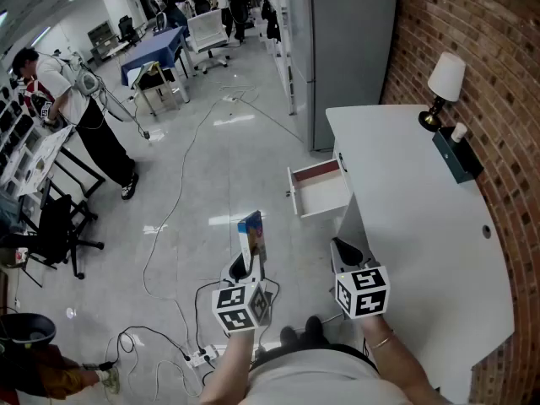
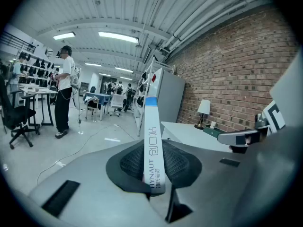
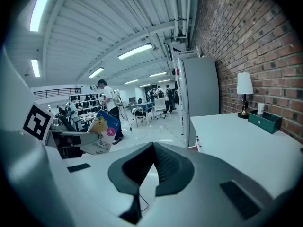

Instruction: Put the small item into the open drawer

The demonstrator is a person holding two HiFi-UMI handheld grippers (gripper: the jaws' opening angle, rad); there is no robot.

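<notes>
My left gripper (image 1: 245, 266) is shut on a small flat box (image 1: 252, 236), blue and yellow, held upright above the floor. In the left gripper view the box (image 2: 153, 148) shows edge-on, pinched between the dark pads of the left gripper (image 2: 153, 167). The open drawer (image 1: 321, 189) juts from the side of the white desk (image 1: 422, 226), ahead and to the right of the box. My right gripper (image 1: 348, 251) hovers by the desk's near corner. In the right gripper view its jaws meet at the tips with nothing between them (image 3: 152, 148), and the box (image 3: 101, 133) shows at the left.
A table lamp (image 1: 444, 83) and a dark green box (image 1: 456, 155) stand at the desk's far right by the brick wall. Cables and a power strip (image 1: 199, 359) lie on the floor at the left. A grey cabinet (image 1: 350, 49) stands behind the desk. A person (image 1: 72, 112) stands far left.
</notes>
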